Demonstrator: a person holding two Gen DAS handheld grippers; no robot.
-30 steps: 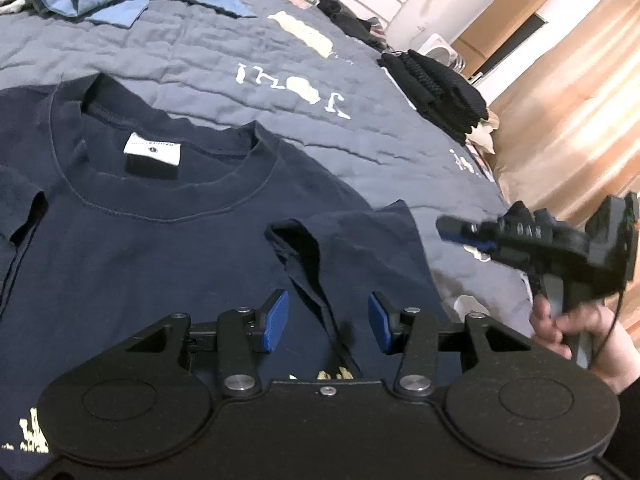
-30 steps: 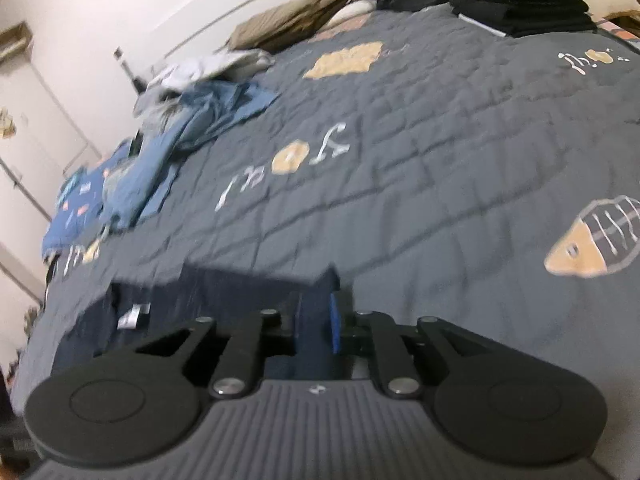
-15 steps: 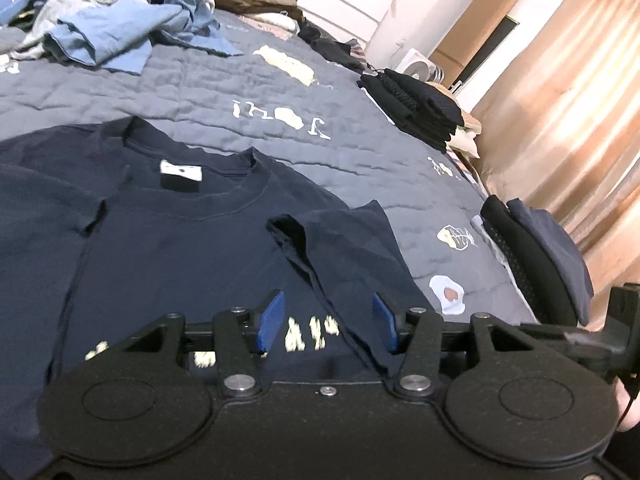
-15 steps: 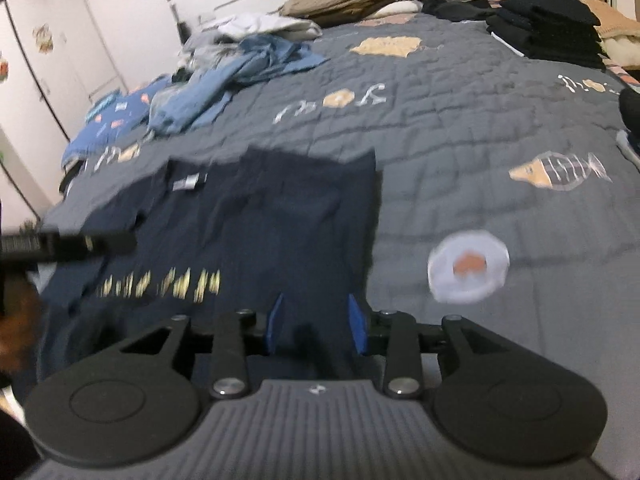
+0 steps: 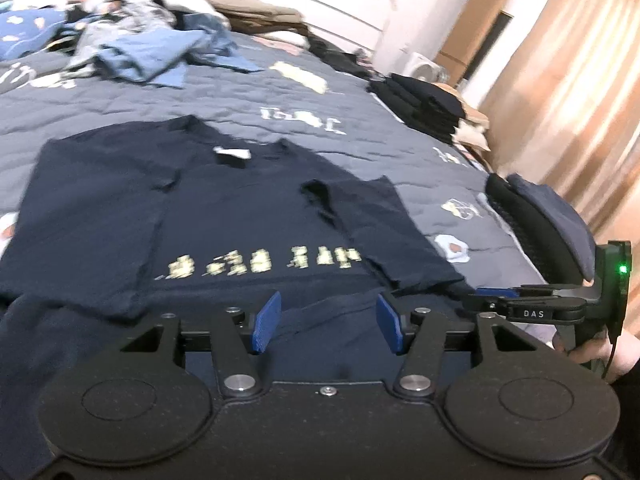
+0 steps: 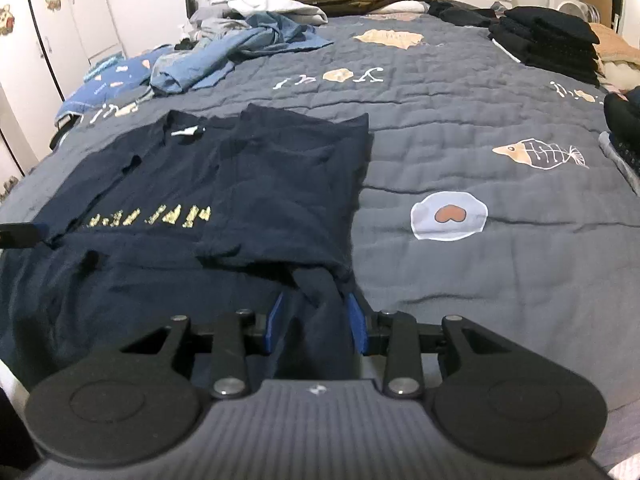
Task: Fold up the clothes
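Navy cotton T-shirt [image 6: 240, 184] lies flat on the gray quilt [image 6: 460, 140], both sides folded inward, its hem bunched between the parted jaws of the right gripper [image 6: 316, 322]. The left gripper [image 5: 326, 320], jaws also open, hovers over the hem, apparently empty in the blurred view. Closing on one layer alone, or lifting unevenly, risks undoing the folded sleeves ahead of the jaws.
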